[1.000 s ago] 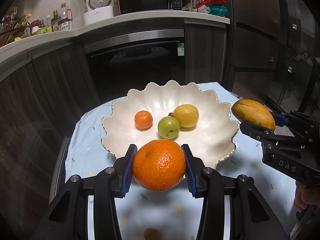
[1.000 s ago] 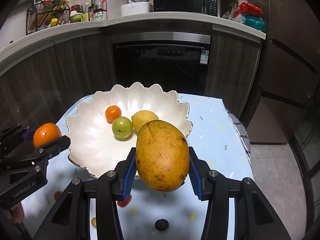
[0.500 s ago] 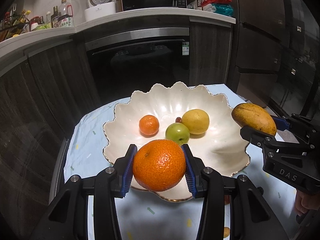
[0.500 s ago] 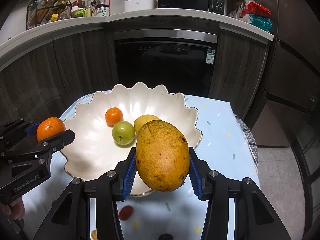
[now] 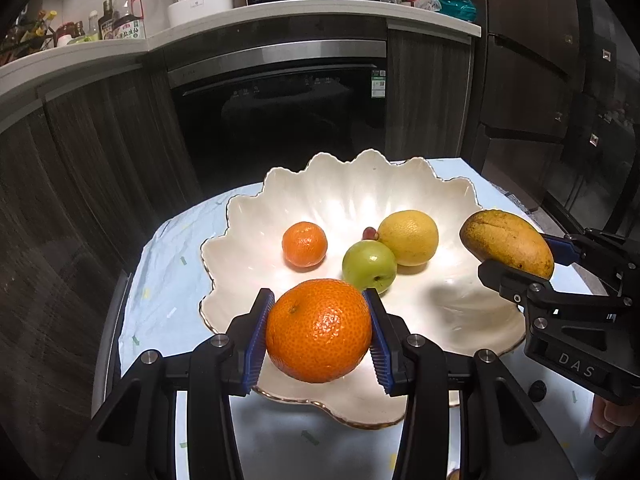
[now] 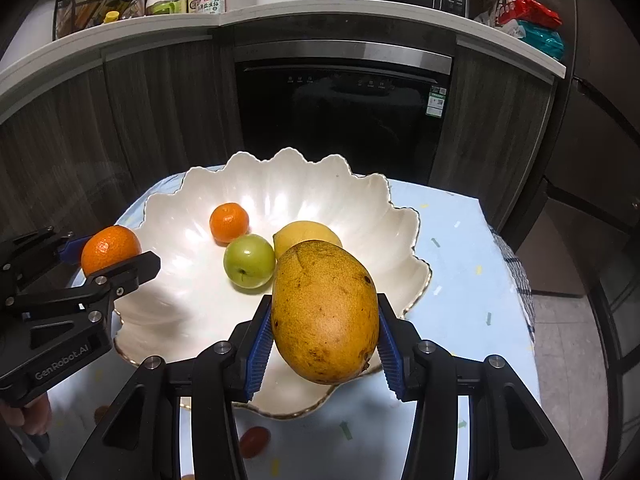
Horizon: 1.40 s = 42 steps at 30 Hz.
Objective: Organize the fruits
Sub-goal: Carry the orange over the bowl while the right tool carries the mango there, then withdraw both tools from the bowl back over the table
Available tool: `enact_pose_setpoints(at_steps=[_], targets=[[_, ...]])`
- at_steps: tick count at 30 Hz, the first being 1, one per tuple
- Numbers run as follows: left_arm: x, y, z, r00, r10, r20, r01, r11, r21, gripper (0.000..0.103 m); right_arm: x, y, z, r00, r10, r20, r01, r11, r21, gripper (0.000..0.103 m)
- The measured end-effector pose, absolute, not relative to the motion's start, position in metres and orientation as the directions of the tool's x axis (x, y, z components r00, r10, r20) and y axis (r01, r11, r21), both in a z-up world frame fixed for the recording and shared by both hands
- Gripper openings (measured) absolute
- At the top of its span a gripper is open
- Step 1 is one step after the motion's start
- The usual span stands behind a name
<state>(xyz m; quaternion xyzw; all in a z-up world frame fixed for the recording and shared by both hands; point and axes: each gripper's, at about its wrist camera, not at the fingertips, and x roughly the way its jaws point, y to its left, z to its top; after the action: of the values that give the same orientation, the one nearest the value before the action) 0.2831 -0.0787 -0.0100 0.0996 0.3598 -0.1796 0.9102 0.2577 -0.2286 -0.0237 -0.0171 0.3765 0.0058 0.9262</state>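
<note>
A big orange (image 5: 319, 330) is clamped between the blue pads of my left gripper (image 5: 318, 320), hanging over the near rim of a white scalloped bowl (image 5: 332, 188). My right gripper (image 6: 325, 320) is shut on a yellow-brown mango (image 6: 325, 312), held above the bowl's (image 6: 280, 184) front right part. In the bowl lie a small tangerine (image 5: 304, 244), a green fruit (image 5: 369, 266), a lemon (image 5: 408, 237) and a tiny red grape (image 5: 370, 233). Each wrist view shows the other gripper at its side: the mango (image 5: 506, 243) on the right, the orange (image 6: 110, 249) on the left.
The bowl stands on a small table with a pale blue cloth (image 6: 460, 264). A small red fruit (image 6: 254, 442) and a dark one (image 5: 537, 389) lie on the cloth near the front. Dark cabinets and an oven (image 5: 280, 120) stand behind the table, whose right edge drops to the floor.
Both grippers have moved forward toward the bowl with their fruit. The orange and the mango now hang over its near rim rather than over the cloth.
</note>
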Motion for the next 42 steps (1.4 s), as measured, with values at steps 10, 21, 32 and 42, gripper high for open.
enact_pose_setpoints(at_steps=[10, 21, 32, 42], targets=[[0.296, -0.080, -0.016, 0.670, -0.242, -0.702, 0.388, 0.920, 0.054, 0.044, 0.270, -0.226, -0.028, 0.709, -0.001, -0.706, -0.030, 0.999, -0.031, 0.048], [0.298, -0.083, -0.026, 0.652, -0.235, -0.721, 0.390, 0.919, 0.053, 0.045, 0.275, -0.220, -0.039, 0.688, -0.003, -0.726, -0.049, 0.998, -0.050, 0.049], [0.298, -0.086, -0.038, 0.634, -0.218, -0.742, 0.393, 0.917, 0.066, 0.050, 0.279, -0.220, -0.048, 0.663, -0.014, -0.748, -0.044, 0.997, -0.058, 0.049], [0.289, -0.085, -0.033, 0.662, -0.192, -0.724, 0.365, 0.927, 0.088, 0.066, 0.269, -0.221, -0.034, 0.707, -0.049, -0.705, -0.011, 0.997, -0.080, 0.077]])
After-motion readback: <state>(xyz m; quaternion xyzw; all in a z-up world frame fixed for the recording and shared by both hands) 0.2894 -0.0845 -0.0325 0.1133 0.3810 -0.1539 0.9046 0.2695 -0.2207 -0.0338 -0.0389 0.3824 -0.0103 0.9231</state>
